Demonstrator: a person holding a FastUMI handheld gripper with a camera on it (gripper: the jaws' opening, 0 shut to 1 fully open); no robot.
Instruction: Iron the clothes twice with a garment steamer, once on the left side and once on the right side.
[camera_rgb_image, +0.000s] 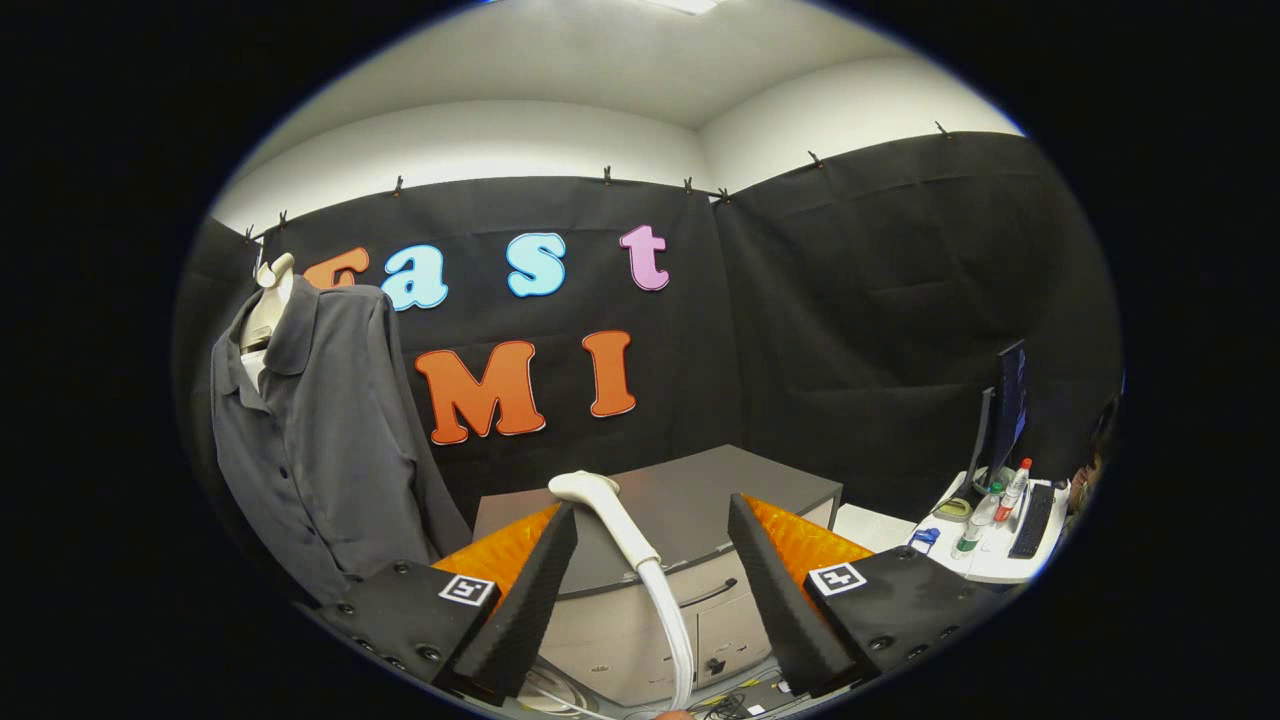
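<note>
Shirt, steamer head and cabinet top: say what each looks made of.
Shirt: thin woven fabric, matte dark grey; it drapes in soft folds on the mannequin.
Steamer head: smooth plastic by the look, off-white with a slight sheen, on a white hose.
Cabinet top: flat grey panel, probably laminate or painted board; matte, even surface.
The tongs stand open on either side of the steamer handle.

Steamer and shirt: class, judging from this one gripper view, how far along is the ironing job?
Done: nothing visibly; the grey shirt hangs on its mannequin off to the left, away from the fingers. In hand: the gripper is open, its fingers either side of the white steamer head lying on the cabinet, touching neither. Left: gripping the steamer, then both shirt passes.
</note>
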